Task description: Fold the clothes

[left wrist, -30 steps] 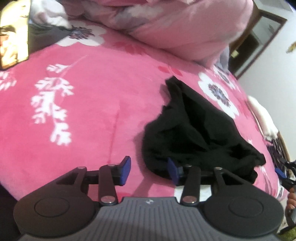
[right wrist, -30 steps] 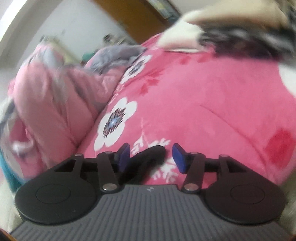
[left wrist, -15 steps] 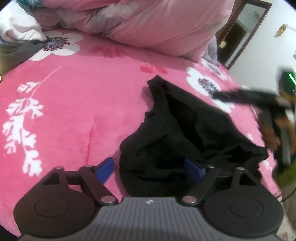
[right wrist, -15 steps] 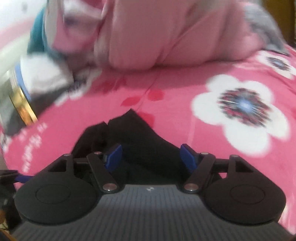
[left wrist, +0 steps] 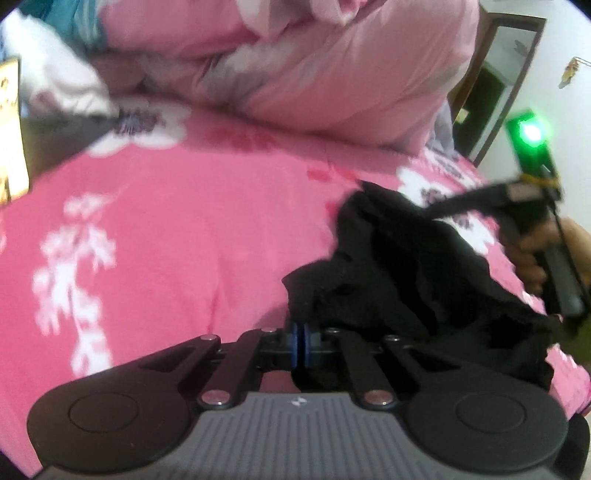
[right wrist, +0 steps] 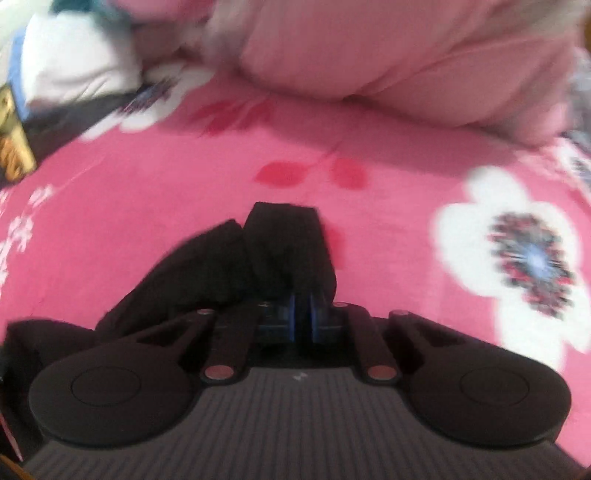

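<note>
Setting: a home bedroom. Evidence: a bed (left wrist: 192,229) covered by a bright pink fleece blanket (right wrist: 388,177) printed with white flowers and red leaves; a bulky pale pink quilt (left wrist: 332,62) heaped at its far side; white bedding (left wrist: 59,81) bunched at the far left corner, with a scrap of teal fabric (left wrist: 74,22) behind it; a dark-framed doorway (left wrist: 495,88) set in a white wall (left wrist: 565,40) at the right. Both views are motion-blurred.
</note>
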Motion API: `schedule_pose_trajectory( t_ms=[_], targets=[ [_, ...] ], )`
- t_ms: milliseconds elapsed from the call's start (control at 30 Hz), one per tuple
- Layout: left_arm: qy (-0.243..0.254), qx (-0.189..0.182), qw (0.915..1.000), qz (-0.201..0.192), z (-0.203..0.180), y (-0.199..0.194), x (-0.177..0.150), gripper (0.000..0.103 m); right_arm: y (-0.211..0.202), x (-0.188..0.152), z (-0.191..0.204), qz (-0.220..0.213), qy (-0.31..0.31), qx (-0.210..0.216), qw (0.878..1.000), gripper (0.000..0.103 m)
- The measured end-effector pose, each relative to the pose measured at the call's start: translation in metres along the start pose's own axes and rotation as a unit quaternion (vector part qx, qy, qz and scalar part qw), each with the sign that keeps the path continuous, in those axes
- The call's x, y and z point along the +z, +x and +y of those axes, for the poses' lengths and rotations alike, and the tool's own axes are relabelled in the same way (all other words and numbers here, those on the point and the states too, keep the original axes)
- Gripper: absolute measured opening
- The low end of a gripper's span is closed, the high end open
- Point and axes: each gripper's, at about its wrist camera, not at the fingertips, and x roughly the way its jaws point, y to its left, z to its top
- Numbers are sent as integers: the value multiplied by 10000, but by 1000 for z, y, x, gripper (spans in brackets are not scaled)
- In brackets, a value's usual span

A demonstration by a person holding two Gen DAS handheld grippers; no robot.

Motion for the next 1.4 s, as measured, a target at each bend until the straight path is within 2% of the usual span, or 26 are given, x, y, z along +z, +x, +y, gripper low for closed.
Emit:
schedule_pose_trajectory(
  t_ms=[100, 200, 367, 467, 500, 533, 567, 600, 633, 667, 767, 833, 867, 967, 1067, 1167, 1267, 1300, 1333, 1367, 1400],
  targets=[
    [325, 181, 9989, -292, -1, 1, 22, 4, -37, -13, -50, -263, 971, -203, 9947, 5],
    [509, 245, 9975, -432, 3, 12, 51, 4, -79, -43, -96, -606, 1789, -352, 9814, 5],
    [791, -96, 9959, -426, -7, 47, 105, 4, -150, -110, -153, -1089, 3055, -305, 9455, 5],
    [1002, -281, 9943, -250, -21, 77, 126, 7, -158, -144, -155, -1214, 3403, -45, 9324, 7],
    [1024, -309, 9941, -172, -25, 87, 130, 15, -157, -154, -156, -1247, 3510, -13, 9280, 10],
    [969, -316, 9947, -98, -27, 98, 131, 31, -154, -163, -159, -1274, 3624, -69, 9232, 18],
    [865, -323, 9957, -30, -26, 105, 131, 41, -150, -169, -162, -1317, 3713, -135, 9190, 23],
    [711, -311, 9970, 17, -23, 110, 129, 57, -147, -174, -165, -1384, 3763, -214, 9159, 32],
    [547, -294, 9981, 55, -19, 114, 127, 61, -145, -178, -168, -1476, 3805, -323, 9124, 40],
    [375, -270, 9989, 79, -13, 115, 125, 61, -147, -182, -171, -1596, 3830, -467, 9087, 44],
    [-55, -204, 9998, 56, 1, 103, 123, 61, -158, -190, -174, -1872, 3834, -554, 9027, 46],
    [-135, -255, 9996, -31, 5, 84, 120, 63, -165, -190, -166, -2041, 3610, -380, 9092, 47],
    [-85, -324, 9994, -35, 3, 75, 116, 64, -165, -188, -156, -2079, 3403, -262, 9167, 48],
    [66, -532, 9986, -24, -6, 48, 102, 65, -155, -179, -111, -1964, 2448, 188, 9493, 53],
    [121, -773, 9969, 83, -16, 28, 80, 66, -145, -171, -65, -1824, 1463, 636, 9702, 59],
    [30, -1040, 9941, 302, -21, 14, 53, 66, -133, -162, -20, -1643, 494, 1030, 9798, 61],
    [-48, -1224, 9917, 384, -23, 3, 30, 66, -106, -155, 9, -1322, 116, 1085, 9852, 59],
    [-73, -1258, 9913, 382, -23, -1, 24, 66, -99, -153, 13, -1216, 107, 1029, 9872, 51],
    [-117, -1282, 9910, 377, -21, -4, 19, 66, -96, -151, 15, -1132, 173, 988, 9885, 25],
    [-188, -1310, 9905, 378, -18, -8, 15, 66, -93, -150, 17, -1047, 240, 948, 9897, 14],
    [-260, -1342, 9899, 388, -14, -11, 12, 66, -92, -149, 18, -1012, 330, 950, 9898, 11]
  ],
)
